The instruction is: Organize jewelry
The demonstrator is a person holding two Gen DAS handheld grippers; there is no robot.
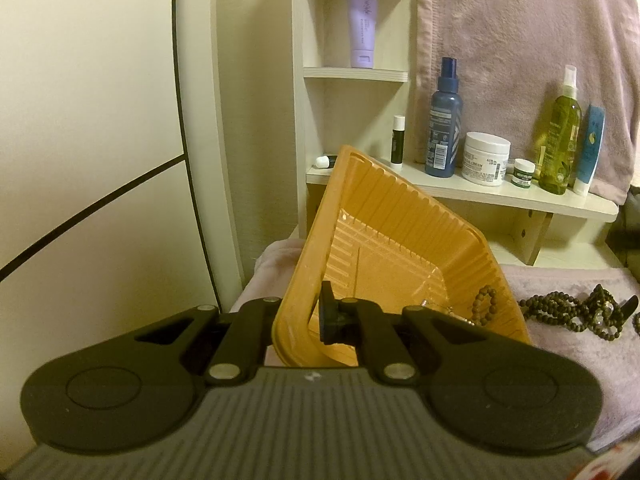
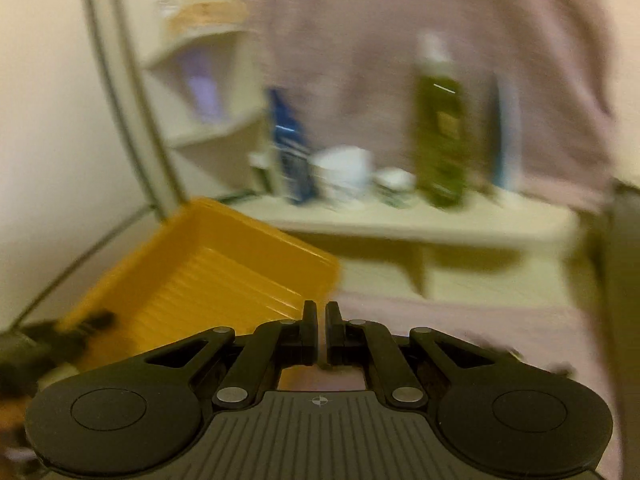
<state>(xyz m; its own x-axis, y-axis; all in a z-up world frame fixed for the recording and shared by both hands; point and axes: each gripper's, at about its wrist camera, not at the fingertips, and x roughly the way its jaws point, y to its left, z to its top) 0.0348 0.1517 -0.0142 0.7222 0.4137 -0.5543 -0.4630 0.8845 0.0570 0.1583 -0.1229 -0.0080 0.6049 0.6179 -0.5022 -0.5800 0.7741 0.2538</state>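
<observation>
My left gripper (image 1: pixel 316 316) is clenched on the near rim of the ribbed orange plastic tray (image 1: pixel 400 240), tipping it up off the pink towel (image 1: pixel 560 360). A small brown bead bracelet (image 1: pixel 484 306) lies inside the tray; a long dark bead strand (image 1: pixel 568 312) lies just right of it on the towel. My right gripper (image 2: pixel 320 312) is pinched closed, holding nothing. Beyond, toiletry bottles (image 1: pixel 442 120) line a white shelf (image 1: pixel 480 192).

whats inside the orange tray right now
In the low corner of the tilted orange tray lie a short loop of dark beads and a thin silvery chain. The left gripper grips its rim, hiding the near corner.
</observation>
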